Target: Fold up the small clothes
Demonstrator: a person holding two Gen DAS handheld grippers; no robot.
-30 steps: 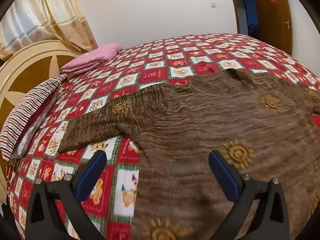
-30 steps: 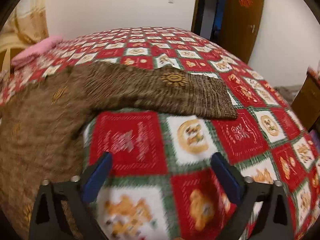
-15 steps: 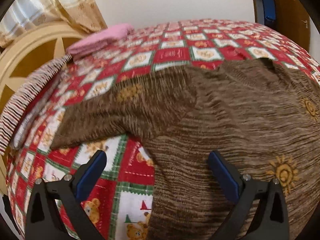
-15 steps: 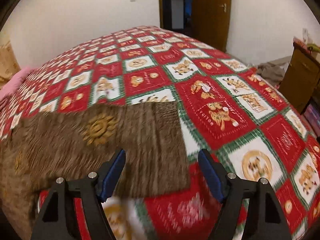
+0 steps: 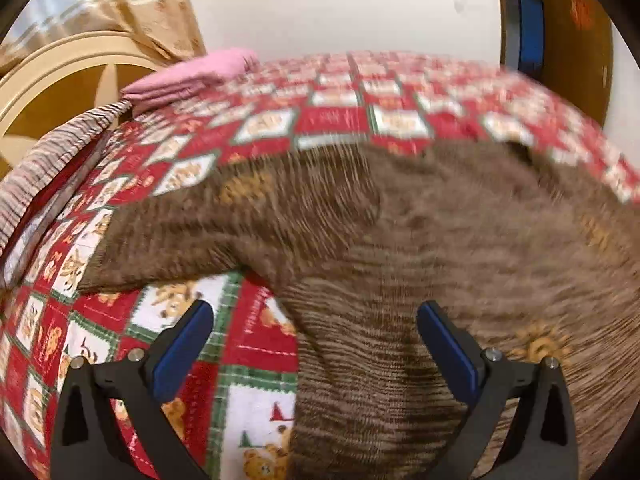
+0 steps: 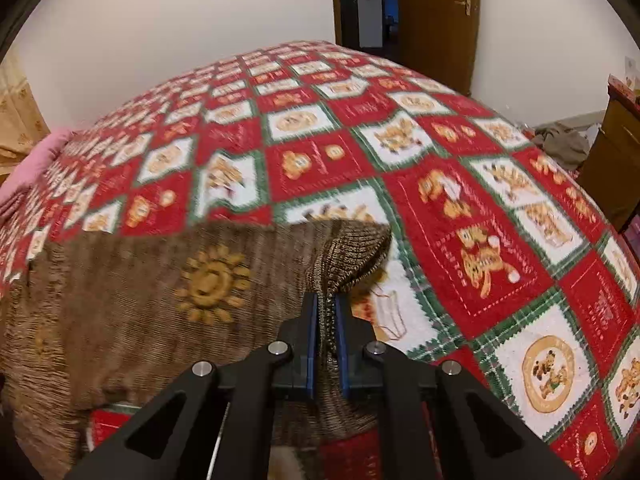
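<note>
A brown knitted sweater with yellow sun motifs lies spread flat on the red and white patchwork bedspread. Its left sleeve reaches out to the left. My left gripper hangs open above the sweater's side edge just below that sleeve, with nothing pinched. In the right wrist view the other sleeve lies across the bedspread. My right gripper is closing, its blue pads pressed on the ribbed cuff, which bunches up between them.
A folded pink cloth and a striped pillow lie by the cream headboard at the left. A wooden door stands behind the bed. Wooden furniture and a cloth heap sit at the right.
My right gripper swept right along the sleeve to its cuff and closed on it. My left gripper stayed open and drifted a little toward the sweater's side under the left sleeve.
</note>
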